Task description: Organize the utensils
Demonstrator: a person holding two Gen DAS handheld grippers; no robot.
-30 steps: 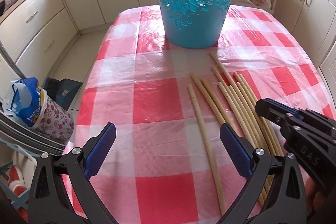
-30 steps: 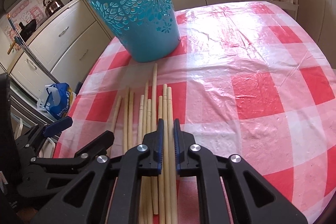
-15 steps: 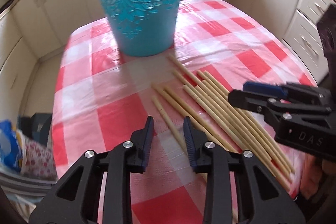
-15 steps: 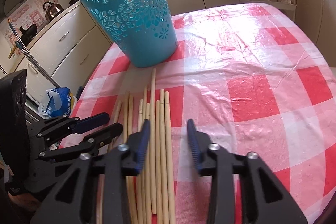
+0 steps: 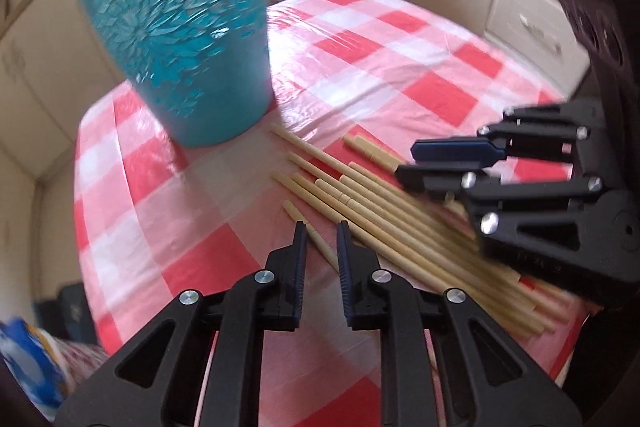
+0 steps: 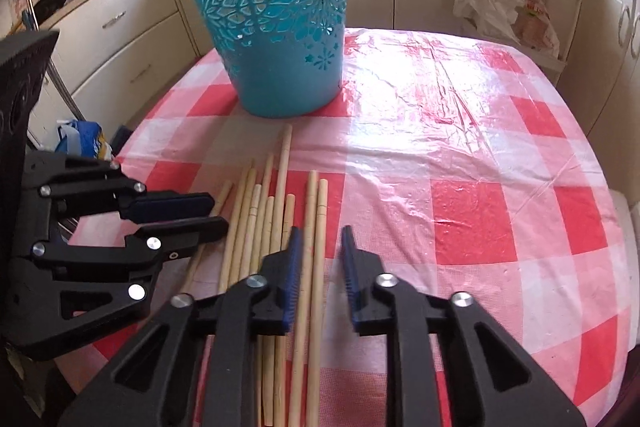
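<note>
Left gripper [image 5: 322,241] and right gripper [image 6: 320,247], fingers apart, each straddling chopsticks [image 6: 280,211] laid before the blue basket [image 6: 272,27]; neighbouring sticks may be caught or scattered on closing

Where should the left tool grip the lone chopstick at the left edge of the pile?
Probably on its near half, from above, jaws straddling across its width. That chopstick lies flat on the tablecloth, slightly apart from the pile, and already runs between the left tool's open fingers.
</note>
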